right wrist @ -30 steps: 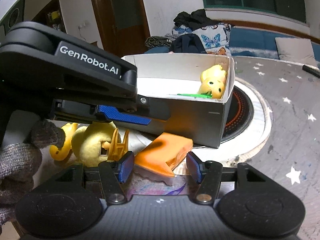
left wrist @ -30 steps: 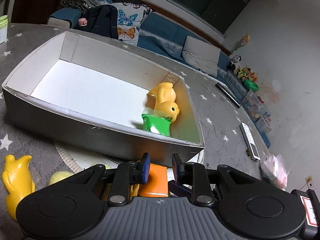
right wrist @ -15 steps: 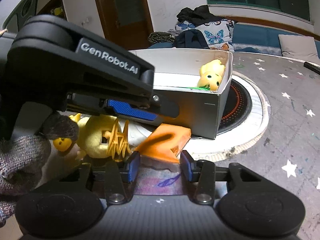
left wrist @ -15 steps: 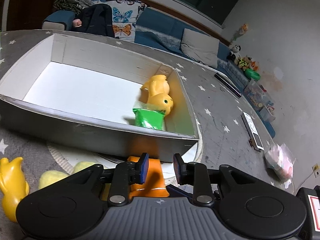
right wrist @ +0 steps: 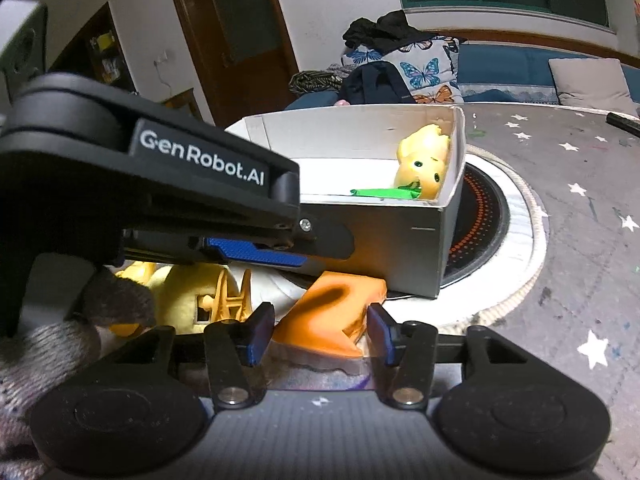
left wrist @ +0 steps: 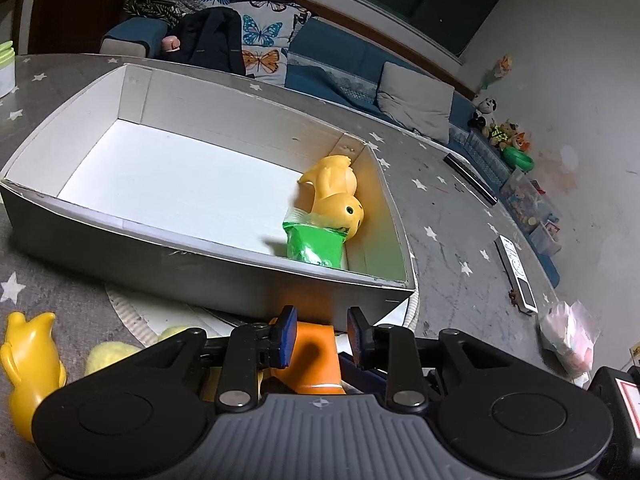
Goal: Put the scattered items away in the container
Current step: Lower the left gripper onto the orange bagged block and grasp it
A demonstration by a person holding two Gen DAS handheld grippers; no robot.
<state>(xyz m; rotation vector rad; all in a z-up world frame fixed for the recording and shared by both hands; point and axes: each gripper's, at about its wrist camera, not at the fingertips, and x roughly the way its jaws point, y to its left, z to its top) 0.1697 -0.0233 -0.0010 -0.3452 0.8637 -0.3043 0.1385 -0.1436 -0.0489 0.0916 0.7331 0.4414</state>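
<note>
The orange block point(right wrist: 332, 316) is lying on the desk point(right wrist: 580, 280) just before the box point(left wrist: 200, 264), framed by the right claw point(right wrist: 318, 338), whose jaws have just been opening and now stand apart around it, ungripped. The left claw point(left wrist: 320, 334) is likewise held open above it.

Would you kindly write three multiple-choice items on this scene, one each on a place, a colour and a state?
1. Where is the green bag?
A. in the box
B. on the sofa
C. on the floor

2. What colour is the block before the right hand-held gripper?
A. blue
B. orange
C. white

3. How does the box stand?
A. lidded
B. open-topped
C. overturned

Key: 1 A, it lies beside the yellow toy within the walls; 2 B, its faces are orange; 3 B, its white floor shows.
</note>
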